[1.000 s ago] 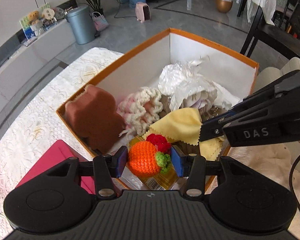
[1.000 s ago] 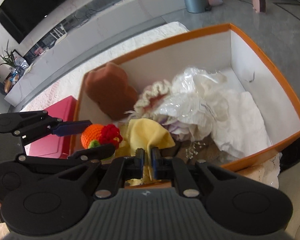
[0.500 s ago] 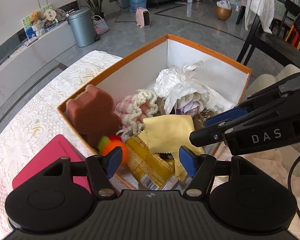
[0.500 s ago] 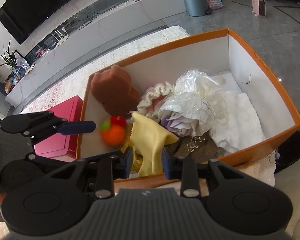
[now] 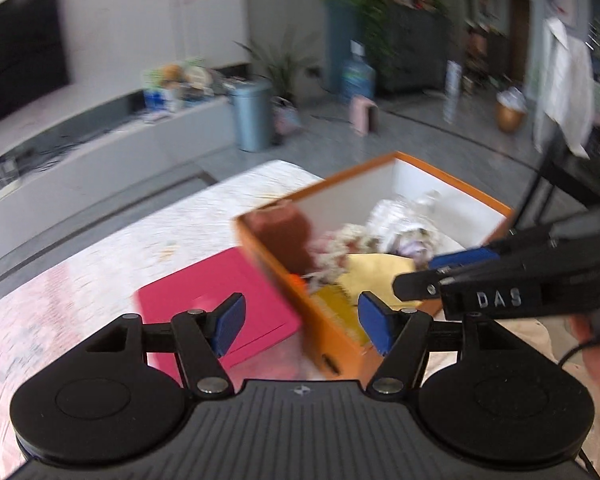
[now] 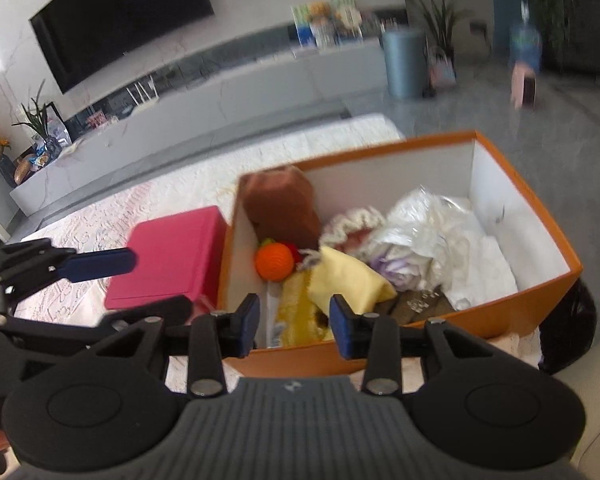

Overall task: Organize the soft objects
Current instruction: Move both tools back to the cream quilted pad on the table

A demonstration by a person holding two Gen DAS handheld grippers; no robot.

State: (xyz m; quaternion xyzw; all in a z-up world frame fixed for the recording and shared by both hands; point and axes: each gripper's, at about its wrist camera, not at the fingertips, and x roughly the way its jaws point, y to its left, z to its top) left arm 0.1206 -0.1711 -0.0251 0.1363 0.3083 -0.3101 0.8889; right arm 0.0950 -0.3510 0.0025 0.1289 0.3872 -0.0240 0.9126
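An orange box (image 6: 520,184) on the lace-covered table holds a brown bear-shaped sponge (image 6: 280,204), an orange crocheted fruit (image 6: 274,262), a yellow cloth (image 6: 348,280), a pink and white crocheted piece (image 6: 352,224) and a white plastic wrap (image 6: 420,224). My right gripper (image 6: 294,326) hovers over the box's near wall. Its jaws are opening and no pad touches anything. My left gripper (image 5: 300,324) stands open and empty above the box's near left corner (image 5: 260,224). The left wrist view is blurred; the yellow cloth (image 5: 376,268) and the right gripper (image 5: 428,270) show in it.
A flat pink case (image 6: 168,256) lies on the tablecloth (image 6: 148,204), against the box's left side. The left gripper (image 6: 160,280) reaches in over it. A black chair (image 5: 572,176) stands behind the box, and a dark bag (image 6: 568,320) sits at its right.
Left gripper let go of the orange fruit, which now lies in the box. Right gripper released the yellow cloth. Both grippers drew back and up from the box.
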